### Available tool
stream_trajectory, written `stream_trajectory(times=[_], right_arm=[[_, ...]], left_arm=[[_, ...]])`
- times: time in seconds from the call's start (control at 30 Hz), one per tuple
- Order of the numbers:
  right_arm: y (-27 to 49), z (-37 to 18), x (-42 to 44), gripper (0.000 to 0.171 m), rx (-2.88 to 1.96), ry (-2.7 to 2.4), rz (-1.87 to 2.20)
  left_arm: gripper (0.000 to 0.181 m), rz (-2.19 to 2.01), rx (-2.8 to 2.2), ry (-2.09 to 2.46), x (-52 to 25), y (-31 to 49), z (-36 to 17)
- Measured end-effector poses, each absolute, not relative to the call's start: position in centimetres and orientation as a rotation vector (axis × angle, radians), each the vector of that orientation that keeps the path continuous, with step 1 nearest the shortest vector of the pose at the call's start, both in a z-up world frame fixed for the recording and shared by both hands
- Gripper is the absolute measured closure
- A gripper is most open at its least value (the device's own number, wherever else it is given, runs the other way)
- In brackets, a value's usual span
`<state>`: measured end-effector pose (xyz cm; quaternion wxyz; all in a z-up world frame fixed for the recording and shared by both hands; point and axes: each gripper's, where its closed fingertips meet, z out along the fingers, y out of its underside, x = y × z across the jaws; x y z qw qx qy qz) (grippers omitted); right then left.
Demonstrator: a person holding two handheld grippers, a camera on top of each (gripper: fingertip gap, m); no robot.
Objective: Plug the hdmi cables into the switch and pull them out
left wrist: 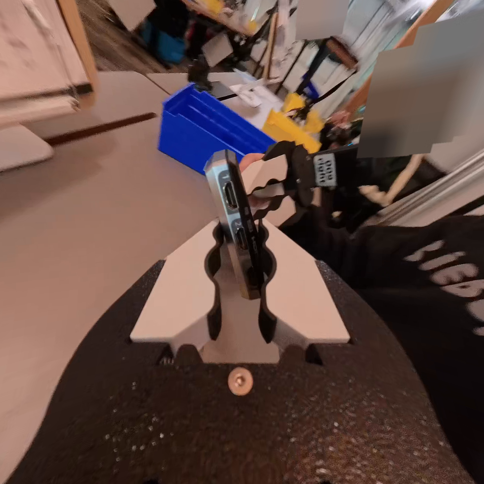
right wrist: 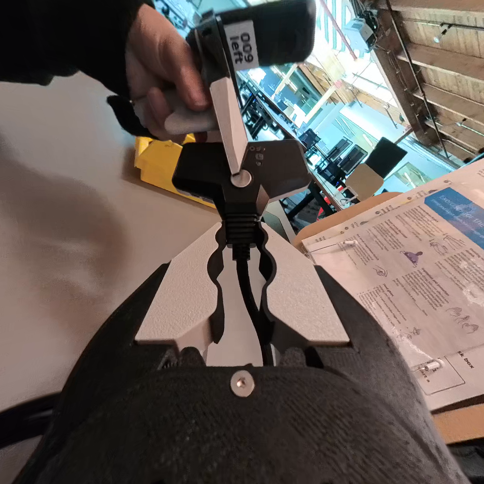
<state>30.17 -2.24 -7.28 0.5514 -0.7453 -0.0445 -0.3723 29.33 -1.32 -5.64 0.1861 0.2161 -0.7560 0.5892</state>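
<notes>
Pinching the HDMI plug point(right wrist: 239, 233) in my right jaws while my left jaws clamp the switch point(left wrist: 235, 230), I fear a tilted pull may bend the port.

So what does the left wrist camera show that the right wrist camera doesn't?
Only the left wrist view shows the switch's open ports and the blue bin. Only the right wrist view shows the hdmi cable's plug clamped in the right gripper, a hand, and printed sheets. Both show the switch clamped in the left gripper, the yellow bin and the table.

Switch point(left wrist: 237, 222) lower end hidden between jaws; background perhaps motion-blurred.
</notes>
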Motion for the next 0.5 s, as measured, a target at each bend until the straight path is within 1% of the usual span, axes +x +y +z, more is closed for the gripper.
stream_trajectory(times=[0.03, 0.1, 0.27, 0.4, 0.5], right_arm=[[-2.2, -7.5, 30.0, 0.15, -1.76, -0.135, -0.87], [-2.2, -8.5, 29.9, 0.151, -1.768, -0.162, -0.826], [-3.0, -8.9, 29.1, 0.15, -1.678, -0.16, -0.672], [-3.6, -9.4, 29.0, 0.149, -1.62, -0.1, -0.623], [-4.5, -9.9, 28.5, 0.149, -1.568, -0.046, -0.598]], left_arm=[[0.16, 1.624, 0.622, -2.071, 29.2, -1.3, -6.2], [0.162, 1.588, 0.622, -1.963, 29.1, -1.1, -7.4], [0.163, 1.546, 0.7, -1.441, 29.0, -1.6, -8.3], [0.163, 1.548, 0.726, -1.293, 29.0, -2.2, -8.9], [0.163, 1.53, 0.732, -1.274, 28.6, -2.7, -9.6]])
